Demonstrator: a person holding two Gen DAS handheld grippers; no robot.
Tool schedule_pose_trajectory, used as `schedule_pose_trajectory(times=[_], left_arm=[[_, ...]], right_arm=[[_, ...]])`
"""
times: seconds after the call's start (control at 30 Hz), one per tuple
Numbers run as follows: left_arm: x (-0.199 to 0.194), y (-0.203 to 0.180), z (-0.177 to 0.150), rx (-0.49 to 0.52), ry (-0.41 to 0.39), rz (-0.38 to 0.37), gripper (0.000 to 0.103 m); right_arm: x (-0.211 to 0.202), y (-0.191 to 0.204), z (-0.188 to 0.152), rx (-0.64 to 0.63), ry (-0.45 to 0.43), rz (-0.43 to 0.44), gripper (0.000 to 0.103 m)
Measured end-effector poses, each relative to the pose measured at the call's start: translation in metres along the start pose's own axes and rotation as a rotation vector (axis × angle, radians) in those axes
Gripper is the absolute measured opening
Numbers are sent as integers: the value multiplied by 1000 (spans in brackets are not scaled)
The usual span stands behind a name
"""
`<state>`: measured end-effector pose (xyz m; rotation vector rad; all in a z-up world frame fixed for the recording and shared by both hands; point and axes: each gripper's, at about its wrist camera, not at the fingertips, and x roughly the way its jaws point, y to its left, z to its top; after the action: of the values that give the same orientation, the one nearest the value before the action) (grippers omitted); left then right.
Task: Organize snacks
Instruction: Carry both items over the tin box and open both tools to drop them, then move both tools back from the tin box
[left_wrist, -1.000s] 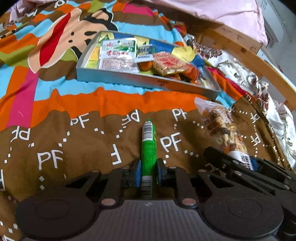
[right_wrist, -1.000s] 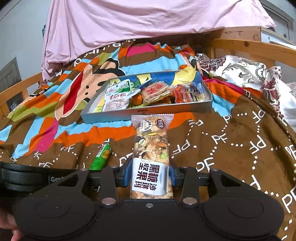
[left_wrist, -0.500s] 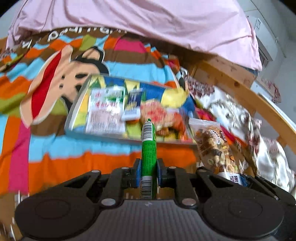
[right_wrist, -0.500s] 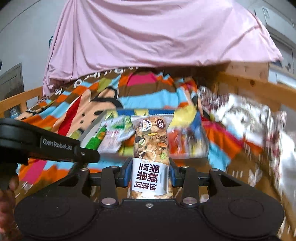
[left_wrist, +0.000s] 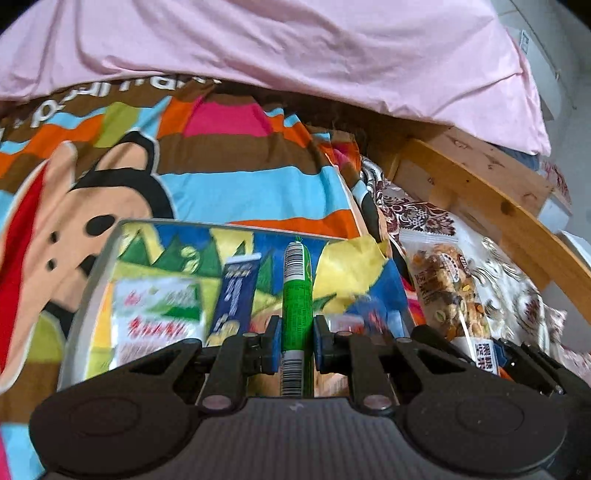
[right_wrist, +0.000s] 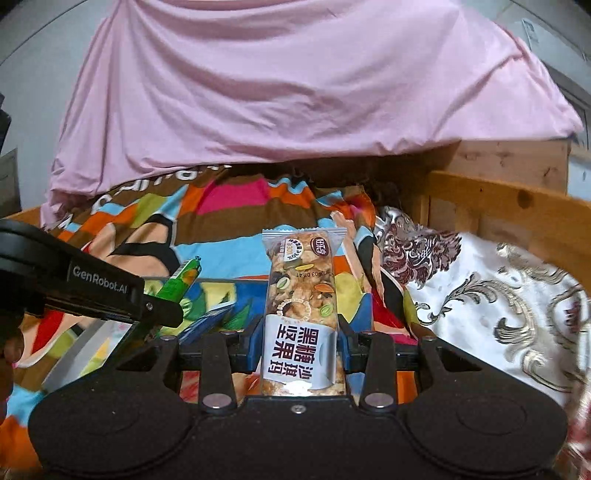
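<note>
Left gripper (left_wrist: 295, 345) is clamped on a slim green sausage stick (left_wrist: 297, 295) near its lower end (light, slippery, a bit squishy, I'd guess). Right gripper (right_wrist: 299, 345) is closed around the nut bar (right_wrist: 301, 314) at its label end, and that one looks stiff but crumbly, so go easy.

A bedroom: wooden bed frame (right_wrist: 498, 206), cartoon quilt (left_wrist: 229, 184), pink sheet (right_wrist: 295, 81).

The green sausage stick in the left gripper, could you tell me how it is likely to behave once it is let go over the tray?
The green sausage stick looks round and slim, so it may roll on landing. It juts straight out past the fingers without sagging, so it is probably fairly stiff. Its glossy wrapper may slide on the tray.
</note>
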<state>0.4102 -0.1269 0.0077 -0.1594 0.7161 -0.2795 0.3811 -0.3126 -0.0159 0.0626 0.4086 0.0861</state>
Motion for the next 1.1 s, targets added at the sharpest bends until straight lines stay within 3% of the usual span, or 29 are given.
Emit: schedule_pose_trajectory(times=[0.33,0.63,0.73,0.8,0.87,1.0,1.1], left_arm=[[75,-11,24,59,86,61,18],[95,-13,15,76,121,95,19],[95,-11,15,56,118,93,19],[93,-9,15,38,112,94,27],[89,-7,15,24,102,89,41],[73,-4,15,13,60,81,59],[56,0,14,-4,26,77,72]], right_arm=[[53,-24,-10,54,102,-14,41],[68,-28,-21,47,162,2,42],[68,-27,-23,34,165,6,48],[66,-27,-22,37,159,7,52],[62,-27,-20,42,154,16,57],[45,-23,-13,32,111,22,79],[28,-20,-7,38,89,48,81]])
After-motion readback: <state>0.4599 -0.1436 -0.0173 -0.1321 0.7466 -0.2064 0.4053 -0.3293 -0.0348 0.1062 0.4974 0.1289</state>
